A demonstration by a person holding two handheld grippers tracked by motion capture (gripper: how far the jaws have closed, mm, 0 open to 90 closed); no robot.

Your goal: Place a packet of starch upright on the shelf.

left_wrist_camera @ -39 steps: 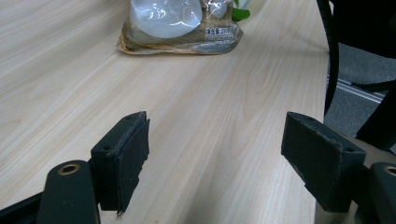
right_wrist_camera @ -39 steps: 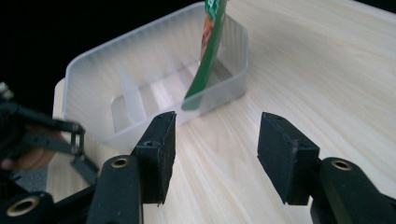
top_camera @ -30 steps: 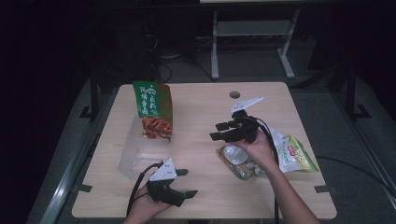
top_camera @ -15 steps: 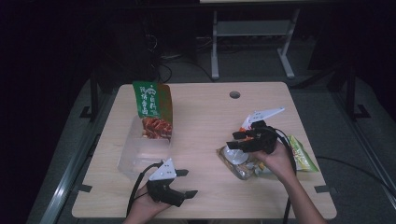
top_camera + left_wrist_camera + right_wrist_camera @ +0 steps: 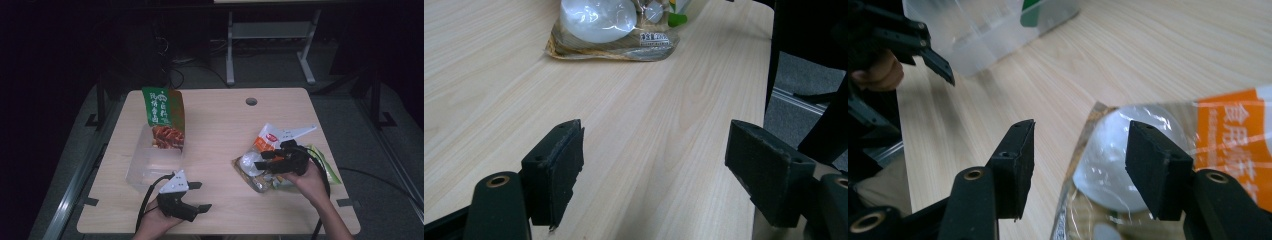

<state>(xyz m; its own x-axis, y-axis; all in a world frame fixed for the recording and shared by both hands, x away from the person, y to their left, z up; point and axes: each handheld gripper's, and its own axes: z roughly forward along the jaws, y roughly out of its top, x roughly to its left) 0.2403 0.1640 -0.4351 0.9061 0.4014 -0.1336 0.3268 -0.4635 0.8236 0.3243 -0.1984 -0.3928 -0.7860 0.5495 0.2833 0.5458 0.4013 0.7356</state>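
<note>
- The clear snack packet [image 5: 255, 170] lies flat on the table's near right part, holding pale round pieces.
- An orange-and-white label [image 5: 1233, 125] marks its far end.

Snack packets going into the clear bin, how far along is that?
One green snack bag already stands in the clear bin. The right gripper, jaws open, is at the clear packet with white balls, not gripping yet. That packet and the green packet behind it remain on the table. The left gripper rests open.
</note>
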